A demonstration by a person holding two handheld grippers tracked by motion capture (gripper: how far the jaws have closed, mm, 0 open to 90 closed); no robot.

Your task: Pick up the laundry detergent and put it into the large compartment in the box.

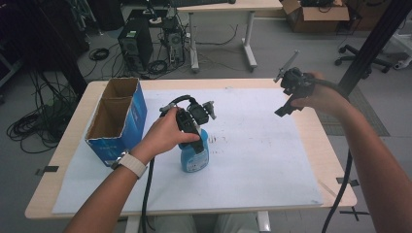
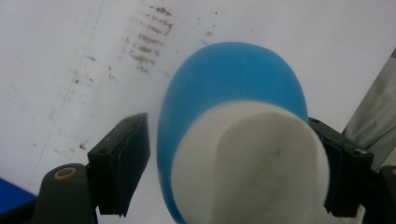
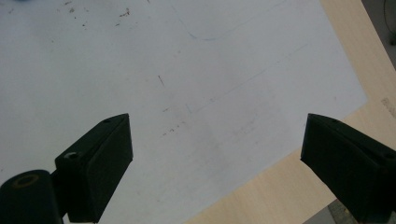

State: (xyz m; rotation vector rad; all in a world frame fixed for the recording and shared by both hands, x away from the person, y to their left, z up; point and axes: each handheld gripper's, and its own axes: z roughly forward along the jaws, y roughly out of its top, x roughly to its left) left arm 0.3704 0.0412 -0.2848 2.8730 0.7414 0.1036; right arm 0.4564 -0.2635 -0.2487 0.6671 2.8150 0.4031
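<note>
Centre of the high view: the blue bottle (image 1: pixel 195 156) stands on the desk's white sheet (image 1: pixel 262 145), the left gripper (image 2: pixel 233 172) straddling its white top, fingers apart; right gripper (image 3: pixel 215 163) held high at right, fingers wide, empty

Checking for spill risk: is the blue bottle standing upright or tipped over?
Upright. The blue bottle stands on its base on the white sheet, white top upward, with the left gripper around its upper part.
</note>
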